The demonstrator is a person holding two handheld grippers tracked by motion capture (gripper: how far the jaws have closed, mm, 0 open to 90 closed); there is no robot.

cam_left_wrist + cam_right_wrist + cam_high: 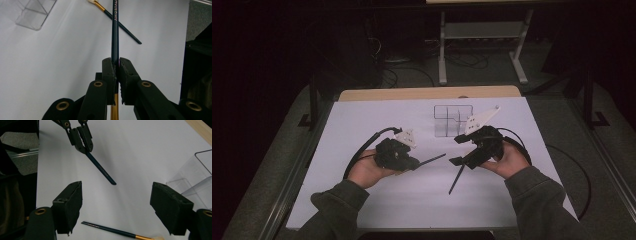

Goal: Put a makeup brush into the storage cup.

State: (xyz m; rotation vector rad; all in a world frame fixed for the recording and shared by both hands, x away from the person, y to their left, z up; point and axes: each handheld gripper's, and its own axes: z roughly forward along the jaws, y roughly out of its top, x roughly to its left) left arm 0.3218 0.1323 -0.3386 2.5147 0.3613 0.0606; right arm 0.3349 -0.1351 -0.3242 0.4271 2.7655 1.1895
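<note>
Two slim dark brushes are in play on the white bench (362,200), and the clear organiser (452,120) at twelve o'clock has neither in it, as far as the high view lets me judge. The left claw (116,65) is clamped on the held brush (115,30), gripping near the gold ferrule, with the dark handle pointing out toward three o'clock in the high view. The right claw (116,205) stands wide apart with nothing between its pads; the loose brush (110,230) lies flat on the bench just below it, pale bristles at one end, handle tip toward seven o'clock in the high view. So I judge the work roughly at its midpoint: one brush is picked up, none stowed. Left to do, I'd say, is carrying the held one to a compartment and then collecting the other
</note>
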